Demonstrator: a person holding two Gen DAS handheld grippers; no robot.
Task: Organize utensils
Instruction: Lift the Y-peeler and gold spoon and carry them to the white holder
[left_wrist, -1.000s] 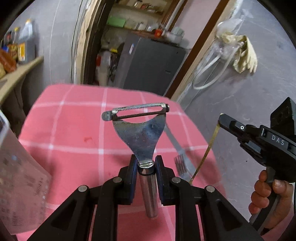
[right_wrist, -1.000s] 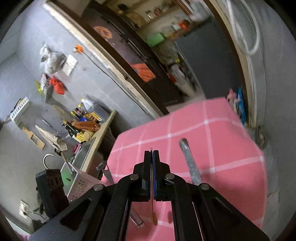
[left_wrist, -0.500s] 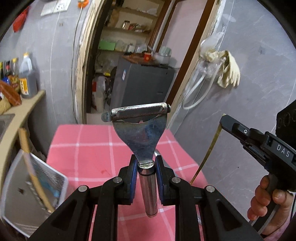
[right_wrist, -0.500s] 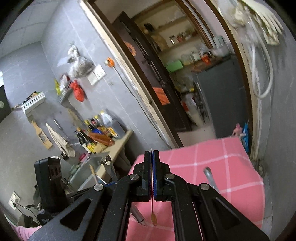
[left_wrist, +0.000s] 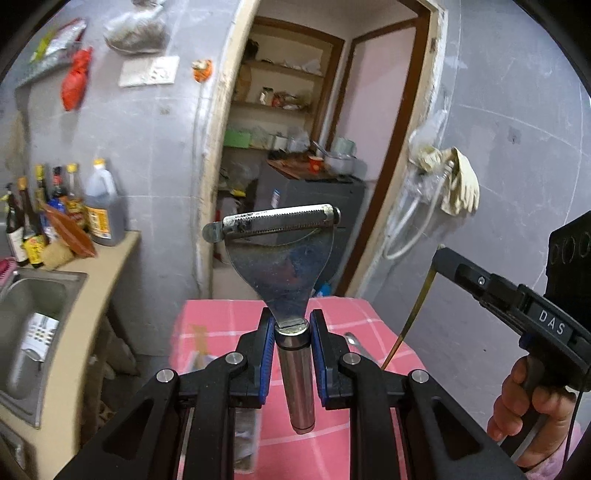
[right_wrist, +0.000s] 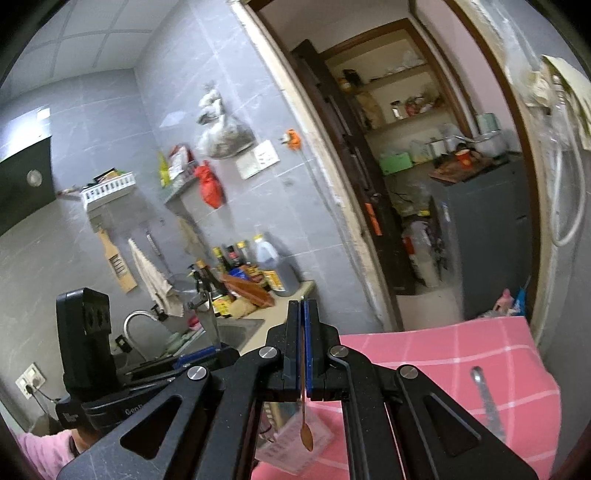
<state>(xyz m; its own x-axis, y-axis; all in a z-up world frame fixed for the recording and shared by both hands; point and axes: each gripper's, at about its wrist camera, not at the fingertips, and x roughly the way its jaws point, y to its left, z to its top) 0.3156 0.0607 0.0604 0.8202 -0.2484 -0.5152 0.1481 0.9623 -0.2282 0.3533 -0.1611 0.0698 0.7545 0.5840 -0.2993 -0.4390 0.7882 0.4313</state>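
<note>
**Ana:** Both sets of jaws are clamped on something. The left gripper (left_wrist: 291, 334) pinches a metal peeler (left_wrist: 282, 258) at the collar where the blade frame meets the handle, blade up, handle hanging down between the blue pads (left_wrist: 266, 354). The right gripper (right_wrist: 303, 354) is closed flat on a thin brass-coloured spoon (right_wrist: 306, 435), bowl hanging below the fingers.

**Ben:** Where are they relative to the table?

**Ana:** Lifted well above the pink checked tablecloth (left_wrist: 343, 446). Under the right gripper, at the table's near-left corner, sits a clear plastic container (right_wrist: 295, 450). My guess is that's where the utensils go. One more steel utensil (right_wrist: 485, 398) lies on the cloth toward the right edge; only its handle shows, so I can't tell which kind it is.

**Ben:** So how to do the drop well?

**Ana:** One at a time, I'd say. The spoon already hangs bowl-down nearly over the container, so lower it straight until the bowl is inside the rim, then let go. Released from high up, a piece that thin could bounce out or tip the light container.

**Ben:** And the peeler?

**Ana:** It's top-heavy, with the wide blade above the grip. Bring it over the opening, keep it upright, and put the handle in first so the blade stays up. Keep the two grippers apart while doing it; in the left view the spoon handle (left_wrist: 415, 310) is quite near the left gripper's right finger.

**Ben:** Risks?

**Ana:** The container sits close to the table edge, so a sideways nudge might push it off.
</note>
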